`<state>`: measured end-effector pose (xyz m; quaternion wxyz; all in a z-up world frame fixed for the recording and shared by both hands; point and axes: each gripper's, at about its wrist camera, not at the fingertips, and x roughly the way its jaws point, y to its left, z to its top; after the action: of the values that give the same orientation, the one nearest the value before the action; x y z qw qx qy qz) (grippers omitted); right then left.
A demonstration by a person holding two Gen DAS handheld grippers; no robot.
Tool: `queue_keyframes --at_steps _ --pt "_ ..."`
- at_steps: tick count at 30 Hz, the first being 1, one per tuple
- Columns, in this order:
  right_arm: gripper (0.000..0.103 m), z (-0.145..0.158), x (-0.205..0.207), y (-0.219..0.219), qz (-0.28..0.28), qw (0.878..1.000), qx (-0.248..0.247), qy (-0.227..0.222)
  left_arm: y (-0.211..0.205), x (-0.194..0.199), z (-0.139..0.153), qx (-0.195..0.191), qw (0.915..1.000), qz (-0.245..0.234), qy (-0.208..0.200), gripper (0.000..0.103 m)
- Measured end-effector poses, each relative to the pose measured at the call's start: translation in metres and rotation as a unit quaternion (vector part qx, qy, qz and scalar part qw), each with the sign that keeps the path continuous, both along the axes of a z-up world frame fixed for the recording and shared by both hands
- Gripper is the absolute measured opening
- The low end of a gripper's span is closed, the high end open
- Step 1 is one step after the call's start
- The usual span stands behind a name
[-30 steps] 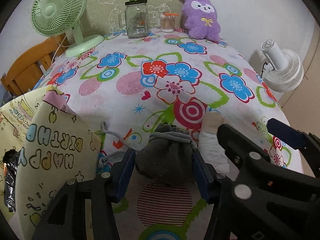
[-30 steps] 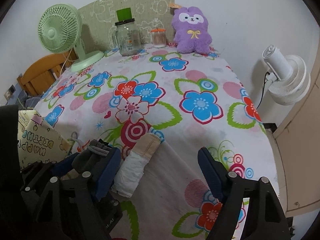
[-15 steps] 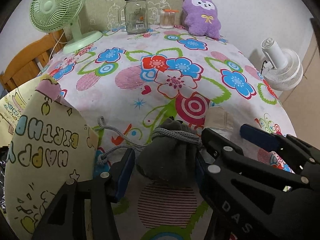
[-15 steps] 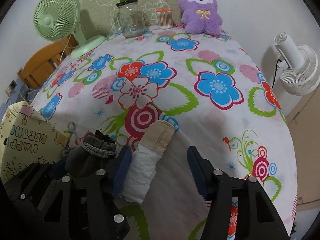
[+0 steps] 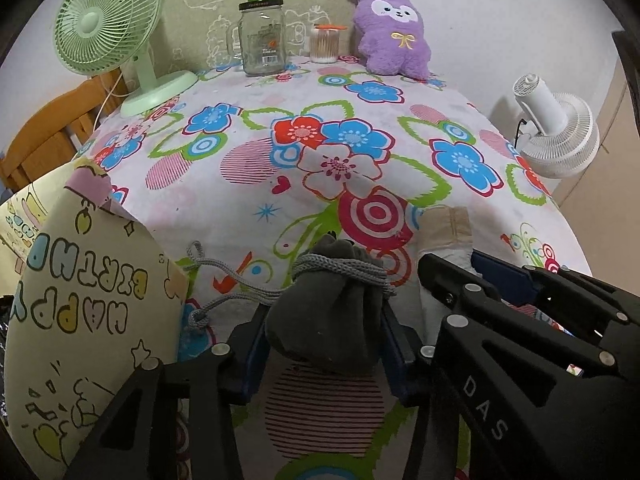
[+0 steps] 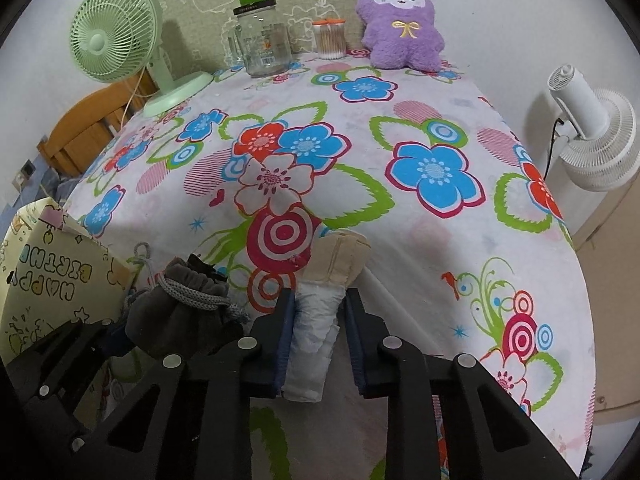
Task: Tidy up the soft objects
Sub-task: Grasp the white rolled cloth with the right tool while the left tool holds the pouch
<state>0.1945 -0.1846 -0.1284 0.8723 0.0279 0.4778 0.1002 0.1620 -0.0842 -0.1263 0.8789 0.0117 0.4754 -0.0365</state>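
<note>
With both jaws just closed, left gripper [image 5: 326, 344] pinching the dark grey drawstring pouch [image 5: 328, 316] and right gripper [image 6: 318, 340] squeezing the white rolled cloth bundle [image 6: 320, 320], lifting them slowly and evenly should keep both from slipping.

Open tablecloth [image 6: 400, 248] ahead; birthday box [image 5: 80, 320] close at left.

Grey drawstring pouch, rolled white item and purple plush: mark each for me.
grey drawstring pouch [image 5: 328, 320], left wrist view, on its body below the cord.
rolled white item [image 6: 316, 320], right wrist view, on its white middle.
purple plush [image 6: 402, 36], right wrist view, on its belly.
</note>
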Motion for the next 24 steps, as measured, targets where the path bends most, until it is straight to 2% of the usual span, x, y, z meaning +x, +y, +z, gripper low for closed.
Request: queue_keyframes --at_steps 7,24 --pt "0.025 0.002 -0.010 -0.008 -0.007 1.000 0.000 -0.002 -0.007 -0.007 0.002 0.006 0.9999 -0.009 -0.002 0.039" --pt "0.025 0.020 -0.039 -0.020 -0.024 0.999 0.011 -0.025 -0.017 -0.034 0.021 0.010 0.9995 -0.017 -0.024 0.037"
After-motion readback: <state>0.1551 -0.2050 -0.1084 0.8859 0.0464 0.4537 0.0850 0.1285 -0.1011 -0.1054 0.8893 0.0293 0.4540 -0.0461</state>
